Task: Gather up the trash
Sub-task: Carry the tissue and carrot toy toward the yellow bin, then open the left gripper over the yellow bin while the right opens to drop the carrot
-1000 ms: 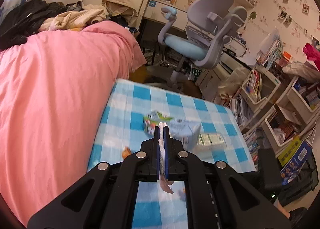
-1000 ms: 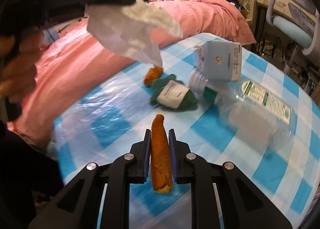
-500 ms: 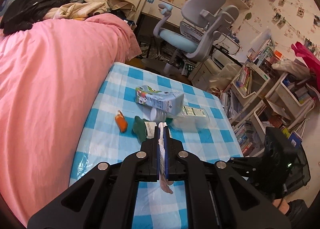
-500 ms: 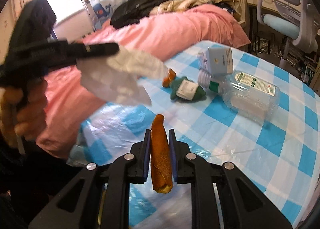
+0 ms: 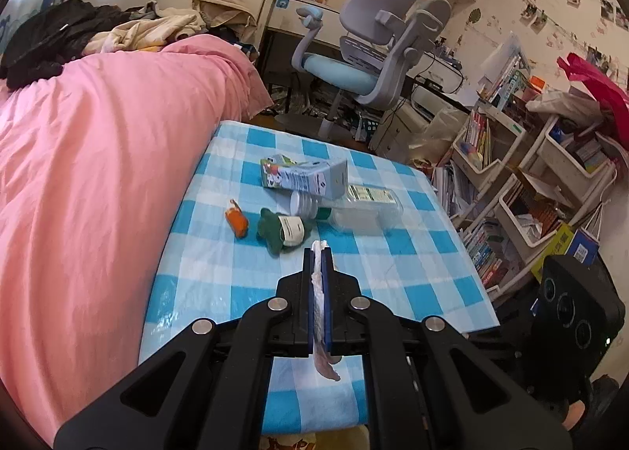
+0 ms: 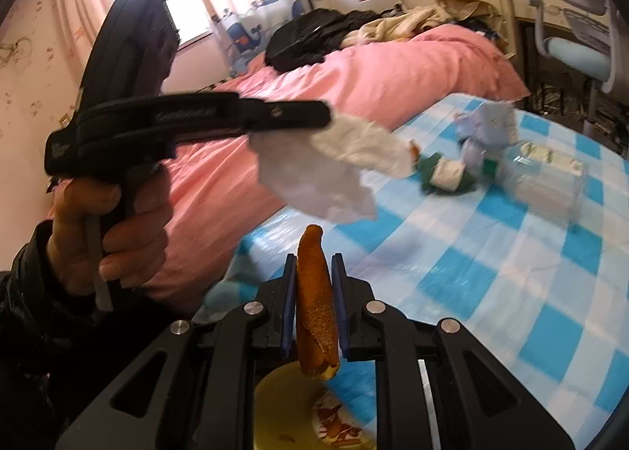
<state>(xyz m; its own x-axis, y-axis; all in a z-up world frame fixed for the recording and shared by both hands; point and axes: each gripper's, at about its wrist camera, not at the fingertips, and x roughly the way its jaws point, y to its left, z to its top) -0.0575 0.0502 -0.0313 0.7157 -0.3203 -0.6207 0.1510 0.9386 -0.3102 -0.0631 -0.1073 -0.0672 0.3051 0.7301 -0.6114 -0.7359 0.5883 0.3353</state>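
Pulling back from the bench (image 5: 412, 253), both tongs have lifted away: left tongs (image 5: 318, 253) pinch a white tissue (image 6: 326, 175), right tongs (image 6: 314, 265) clamp an orange peel (image 6: 314, 308) over what may be a yellow bin (image 6: 283, 403). Carton (image 5: 306, 177) and bottle (image 5: 365, 210) remain.

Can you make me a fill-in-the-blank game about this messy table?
1. The right tool is shut on an ____ peel.
2. The left tool pinches a crumpled white ____.
3. The tablecloth has blue and white ____.
4. Beside the table stands a bed with a ____ cover.

Missing words: orange; tissue; checks; pink
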